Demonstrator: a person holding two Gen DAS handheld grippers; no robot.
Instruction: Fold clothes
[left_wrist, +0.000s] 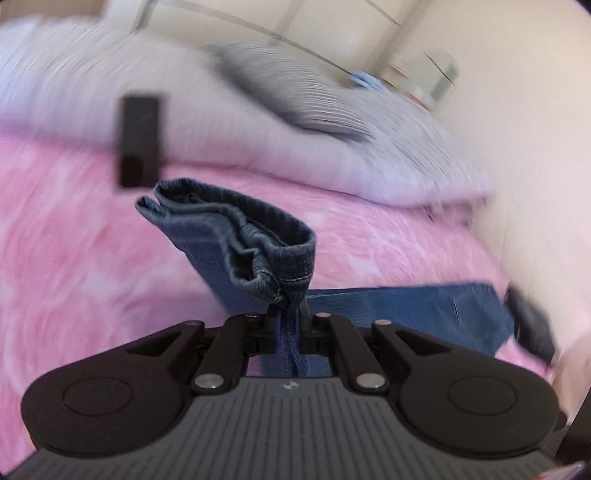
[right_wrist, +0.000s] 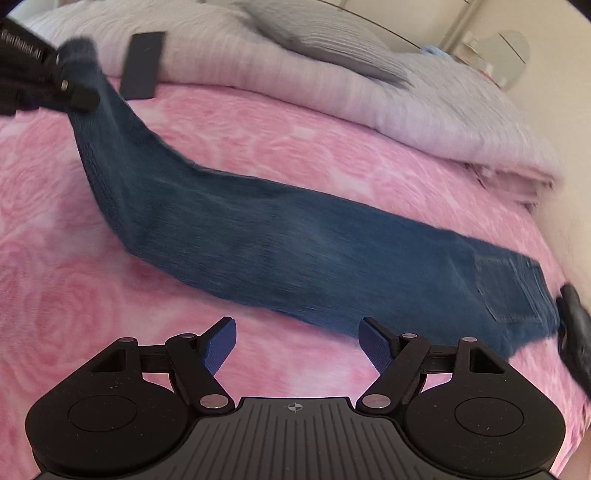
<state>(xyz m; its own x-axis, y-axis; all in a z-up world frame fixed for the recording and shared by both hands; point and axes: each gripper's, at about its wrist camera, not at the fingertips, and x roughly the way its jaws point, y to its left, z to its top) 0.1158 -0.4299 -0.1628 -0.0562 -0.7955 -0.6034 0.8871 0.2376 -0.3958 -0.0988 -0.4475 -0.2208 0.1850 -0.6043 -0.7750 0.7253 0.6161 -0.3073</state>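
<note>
Dark blue jeans (right_wrist: 295, 247) lie stretched lengthwise across the pink bed (right_wrist: 258, 147), hem end lifted off it. The left gripper (left_wrist: 290, 310) is clamped on that bunched hem; the right gripper (right_wrist: 297, 341) hovers near the jeans, fingers spread apart.

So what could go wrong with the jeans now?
1. Only the left gripper holds the jeans, pinching just the bunched leg ends. The thick cloth might slip out and drop.
2. The right gripper is open and holds nothing, so the waist end lies loose on the pink blanket. Pulling may drag it crooked and spoil the fold.
3. A black slab lies close to the raised end. The swinging jeans might knock it.
</note>
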